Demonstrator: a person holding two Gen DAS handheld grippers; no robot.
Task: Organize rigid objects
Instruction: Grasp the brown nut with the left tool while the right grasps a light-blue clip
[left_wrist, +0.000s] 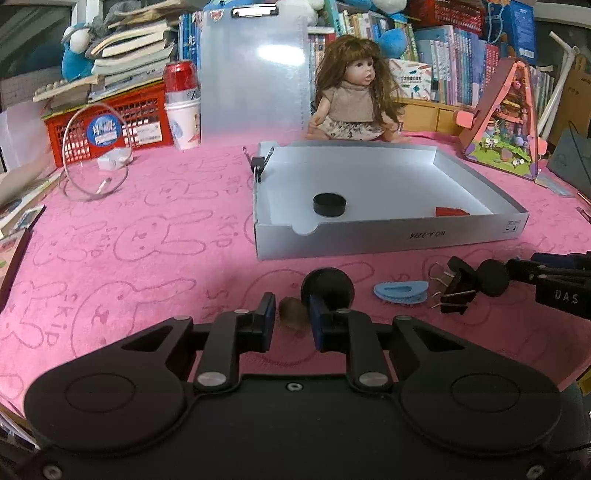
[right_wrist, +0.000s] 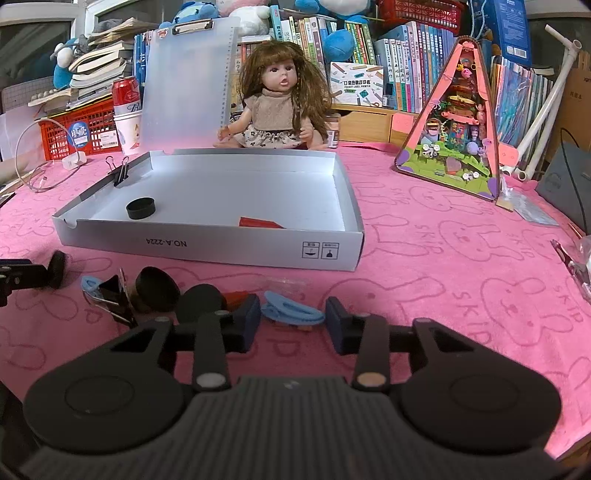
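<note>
A shallow grey box (left_wrist: 388, 236) (right_wrist: 207, 247) holds a black round cap (left_wrist: 328, 205) (right_wrist: 140, 208) and a red piece (left_wrist: 450, 211) (right_wrist: 260, 222). In front of it, my left gripper (left_wrist: 291, 314) is shut on the brown stem of a black-topped stopper (left_wrist: 327, 288). A blue hair clip (left_wrist: 400, 291) and a black binder clip (left_wrist: 458, 291) lie to the right. My right gripper (right_wrist: 293, 314) stands open around a second blue hair clip (right_wrist: 291, 312), its pads close to the clip's ends. Two black discs (right_wrist: 201, 299) and a red bit (right_wrist: 236, 295) lie to its left.
A pink bunny-print cloth (left_wrist: 147, 240) covers the table. A binder clip (right_wrist: 120, 171) sits on the box's left rim. Behind stand a doll (right_wrist: 277, 107), a clear clipboard (right_wrist: 184, 85), a red crate (left_wrist: 110, 125), a can on a paper cup (left_wrist: 181, 107), and a pink triangular model house (right_wrist: 454, 133).
</note>
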